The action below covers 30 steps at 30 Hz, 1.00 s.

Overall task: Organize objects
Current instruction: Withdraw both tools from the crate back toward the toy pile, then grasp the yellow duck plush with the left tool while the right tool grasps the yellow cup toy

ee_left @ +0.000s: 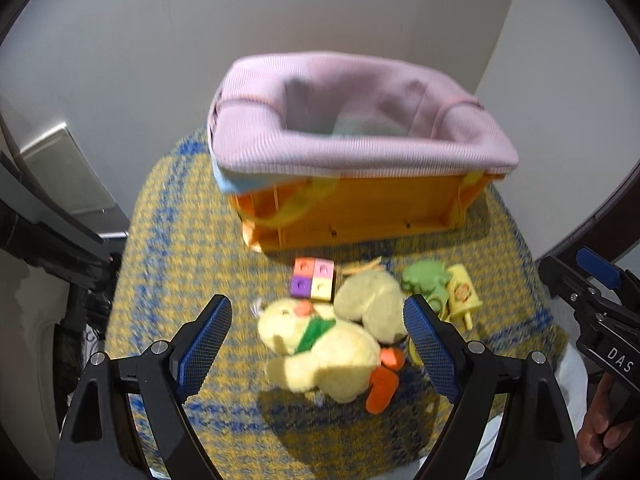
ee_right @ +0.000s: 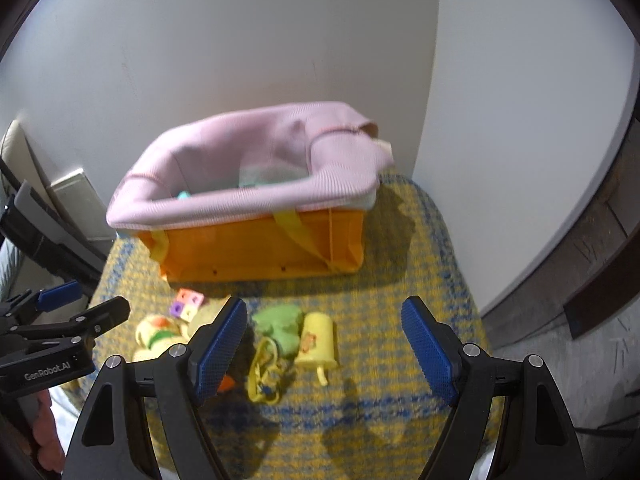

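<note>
- The surface (ee_left: 168,216) wears a yellow-and-blue woven cloth and sits in a corner of plain white walls (ee_left: 280,20); a dark floor shows at 4 o'clock in the right wrist view.
- An orange crate (ee_left: 360,208), lined with pink fabric (ee_left: 320,148), stands at 12 o'clock on the cloth.
- The toys lie in front of it: a yellow plush duck (ee_left: 324,348), a four-colour block (ee_left: 313,279), a green toy (ee_left: 424,278) and a yellow cup (ee_left: 462,292).
- The left claw (ee_left: 318,340) is spread wide and empty, its blue pads (ee_left: 206,340) flanking the duck without touching.
- The right claw (ee_right: 324,346) is released, gripping nothing, above the green toy and cup.
</note>
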Each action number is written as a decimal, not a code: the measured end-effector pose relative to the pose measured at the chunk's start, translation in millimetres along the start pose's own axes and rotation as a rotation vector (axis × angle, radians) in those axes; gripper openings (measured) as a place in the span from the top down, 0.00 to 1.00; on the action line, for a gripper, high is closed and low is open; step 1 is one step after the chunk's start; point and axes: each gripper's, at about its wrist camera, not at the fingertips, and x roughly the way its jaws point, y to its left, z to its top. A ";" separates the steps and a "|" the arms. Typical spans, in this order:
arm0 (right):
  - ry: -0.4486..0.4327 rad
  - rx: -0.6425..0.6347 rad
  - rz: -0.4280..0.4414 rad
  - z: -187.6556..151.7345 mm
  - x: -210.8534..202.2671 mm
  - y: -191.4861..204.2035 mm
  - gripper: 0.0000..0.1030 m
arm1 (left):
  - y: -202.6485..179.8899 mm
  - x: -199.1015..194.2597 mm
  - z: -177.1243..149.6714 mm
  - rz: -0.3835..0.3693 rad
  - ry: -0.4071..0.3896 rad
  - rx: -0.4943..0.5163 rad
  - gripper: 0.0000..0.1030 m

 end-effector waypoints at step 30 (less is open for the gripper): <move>0.125 0.036 -0.018 -51.1 45.7 -14.1 0.23 | -7.4 89.9 -49.9 -0.074 0.193 0.002 0.19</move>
